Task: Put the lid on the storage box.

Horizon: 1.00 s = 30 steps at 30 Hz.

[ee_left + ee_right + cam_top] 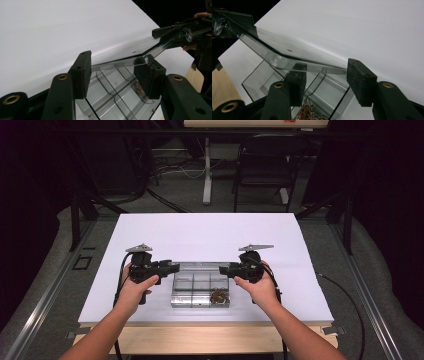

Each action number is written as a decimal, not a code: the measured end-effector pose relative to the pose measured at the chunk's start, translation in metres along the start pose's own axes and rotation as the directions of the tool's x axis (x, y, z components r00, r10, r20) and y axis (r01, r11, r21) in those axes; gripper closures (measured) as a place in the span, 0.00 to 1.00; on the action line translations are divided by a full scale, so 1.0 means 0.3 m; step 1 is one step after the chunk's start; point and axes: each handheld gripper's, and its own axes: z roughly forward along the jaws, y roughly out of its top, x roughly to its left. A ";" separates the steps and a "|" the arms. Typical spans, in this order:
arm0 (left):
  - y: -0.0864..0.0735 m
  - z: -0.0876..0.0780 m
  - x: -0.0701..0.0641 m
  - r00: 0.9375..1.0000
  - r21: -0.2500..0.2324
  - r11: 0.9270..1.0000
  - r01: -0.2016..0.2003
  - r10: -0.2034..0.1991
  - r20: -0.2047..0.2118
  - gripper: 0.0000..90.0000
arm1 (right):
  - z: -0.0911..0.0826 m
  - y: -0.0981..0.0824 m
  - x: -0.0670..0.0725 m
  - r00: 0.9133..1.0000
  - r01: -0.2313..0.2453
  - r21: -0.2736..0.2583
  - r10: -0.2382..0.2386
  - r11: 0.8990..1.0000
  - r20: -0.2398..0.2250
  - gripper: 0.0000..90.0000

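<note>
Hands level, facing inward — each hand-held gripper (left (172, 266), right (226, 269)) spread around the clear lid (120, 63).

Both forearms reach forward, left gripper (172, 267) and right gripper (223, 269) pointing inward, facing each other.

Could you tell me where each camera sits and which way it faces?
High view: above the person's side, looking forward and down on the white table; forearms, left gripper, right gripper.
Left gripper view: along its jaws at the clear plastic lid.
Right gripper view: likewise.
Shared: lid, clear compartment box.
</note>
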 end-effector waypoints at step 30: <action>-0.085 -0.024 -0.027 0.999 -0.028 0.999 -0.039 0.038 -0.034 0.54 | -0.059 -0.112 0.064 0.998 0.045 -0.021 -0.046 0.999 -0.043 0.64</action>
